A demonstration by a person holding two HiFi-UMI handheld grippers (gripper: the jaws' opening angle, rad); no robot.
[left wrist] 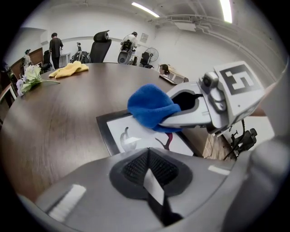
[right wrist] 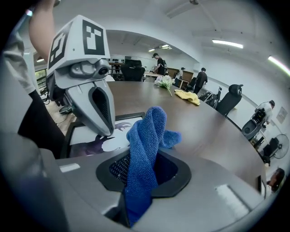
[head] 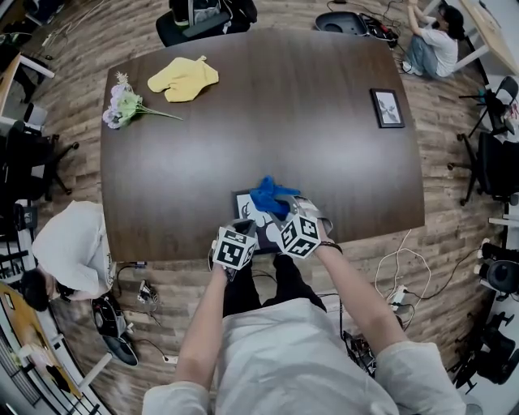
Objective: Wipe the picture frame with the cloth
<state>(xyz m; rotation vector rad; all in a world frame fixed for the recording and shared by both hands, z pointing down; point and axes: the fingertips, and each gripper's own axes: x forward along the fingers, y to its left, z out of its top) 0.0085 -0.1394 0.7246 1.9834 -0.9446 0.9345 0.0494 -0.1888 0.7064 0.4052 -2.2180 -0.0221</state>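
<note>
Clamping the blue cloth (head: pixel 272 194) in closed fingers, the right gripper (head: pixel 285 212) hangs over the picture frame (head: pixel 246 209) lying just below those fingers, while the left gripper (head: pixel 243 228), fingers shut and empty, waits beside its near edge.

You are in an open-plan office. A big dark meeting table (head: pixel 259 121) stands on a wood-plank floor (head: pixel 73 89), with swivel chairs (left wrist: pixel 100 43) behind it, strip lights (left wrist: pixel 145 9) overhead, cables (head: pixel 401 267) trailing underfoot, and people (left wrist: pixel 56 45) among desks farther off.
</note>
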